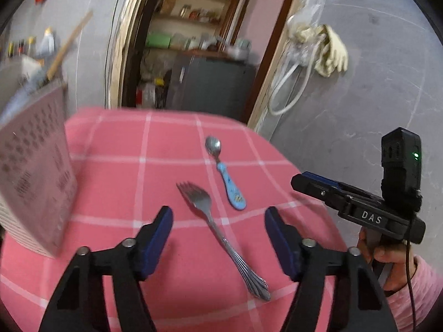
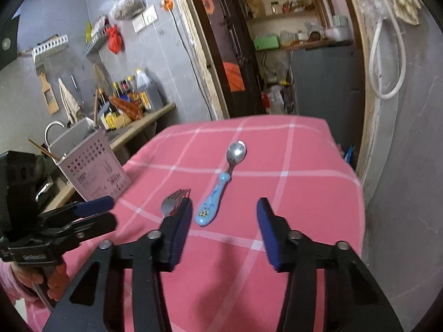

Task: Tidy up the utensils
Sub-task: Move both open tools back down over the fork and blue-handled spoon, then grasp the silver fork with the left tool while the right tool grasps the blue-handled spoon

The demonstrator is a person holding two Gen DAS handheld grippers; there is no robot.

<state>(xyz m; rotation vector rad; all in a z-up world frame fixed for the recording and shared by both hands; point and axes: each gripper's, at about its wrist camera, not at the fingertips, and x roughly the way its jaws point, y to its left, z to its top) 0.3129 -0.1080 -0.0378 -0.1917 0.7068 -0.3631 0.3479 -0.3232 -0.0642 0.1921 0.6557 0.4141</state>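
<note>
A steel fork (image 1: pixel 218 235) lies on the pink checked tablecloth (image 1: pixel 116 149), tines away from me. My left gripper (image 1: pixel 218 213) hovers over it, open, with the fork's neck under the gap and no pad touching it. Just beyond lies a spoon with a light blue handle (image 1: pixel 225 177). In the right wrist view that spoon (image 2: pixel 218 191) lies ahead of my right gripper (image 2: pixel 224 207), which is open and empty. The fork's head (image 2: pixel 173 203) peeks out behind its left finger. A perforated pale utensil holder (image 2: pixel 94 171) stands at the table's left edge.
The utensil holder (image 1: pixel 33 182) looms close on the left. A hand in a pink sleeve (image 1: pixel 387 260) holds the right gripper (image 1: pixel 300 181) at the table's right edge. Behind are a counter with a sink and bottles (image 2: pixel 130 96) and a doorway with a grey fridge (image 2: pixel 324 83).
</note>
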